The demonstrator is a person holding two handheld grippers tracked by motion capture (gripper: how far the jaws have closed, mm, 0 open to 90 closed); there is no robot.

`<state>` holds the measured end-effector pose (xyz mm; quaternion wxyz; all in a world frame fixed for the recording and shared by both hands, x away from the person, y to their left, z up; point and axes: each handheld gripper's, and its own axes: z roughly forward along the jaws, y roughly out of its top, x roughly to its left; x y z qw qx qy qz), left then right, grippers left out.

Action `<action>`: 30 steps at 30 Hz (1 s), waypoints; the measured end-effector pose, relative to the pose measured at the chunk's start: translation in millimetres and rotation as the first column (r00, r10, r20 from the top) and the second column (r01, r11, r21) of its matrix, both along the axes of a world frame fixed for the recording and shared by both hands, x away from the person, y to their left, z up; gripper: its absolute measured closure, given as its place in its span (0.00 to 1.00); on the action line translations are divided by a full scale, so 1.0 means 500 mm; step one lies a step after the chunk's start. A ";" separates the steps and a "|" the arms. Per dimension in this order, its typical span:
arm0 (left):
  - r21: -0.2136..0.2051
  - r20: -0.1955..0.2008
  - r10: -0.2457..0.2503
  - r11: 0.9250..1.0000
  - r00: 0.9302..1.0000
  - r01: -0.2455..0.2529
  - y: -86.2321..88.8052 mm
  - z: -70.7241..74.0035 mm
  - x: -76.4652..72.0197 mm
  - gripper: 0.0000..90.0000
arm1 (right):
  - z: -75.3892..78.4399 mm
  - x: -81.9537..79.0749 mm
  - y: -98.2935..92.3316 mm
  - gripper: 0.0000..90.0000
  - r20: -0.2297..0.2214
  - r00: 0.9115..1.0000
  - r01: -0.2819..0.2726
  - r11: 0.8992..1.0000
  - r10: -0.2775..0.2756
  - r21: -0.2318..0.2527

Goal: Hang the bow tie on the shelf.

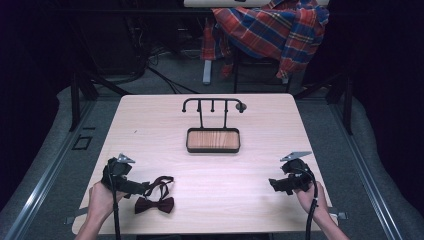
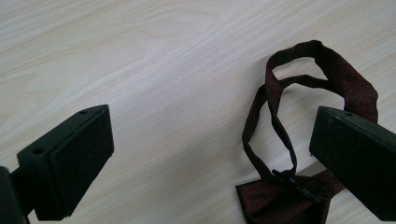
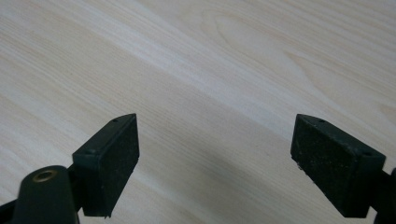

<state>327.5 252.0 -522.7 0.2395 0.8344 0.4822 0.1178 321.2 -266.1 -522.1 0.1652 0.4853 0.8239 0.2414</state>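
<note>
On the bench, the bow tie lies just inside the left gripper's far jaw; a stand sits well beyond

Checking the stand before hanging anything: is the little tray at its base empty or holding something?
Empty. In the high view the tray shows bare wood grain inside its black rim; the bow tie lies on the table near the left gripper.

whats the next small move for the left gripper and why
Probably ease the left gripper down over the bow tie strap and close. Its jaws stand wide open, empty, with the strap loop lying flat on the table near one jaw; nothing is held yet.
</note>
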 end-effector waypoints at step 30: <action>0.032 -0.042 -0.213 0.976 0.976 0.214 -0.064 -0.030 0.032 0.32 | 0.007 -0.010 0.024 0.17 0.012 0.999 -0.041 0.999 0.042 -0.020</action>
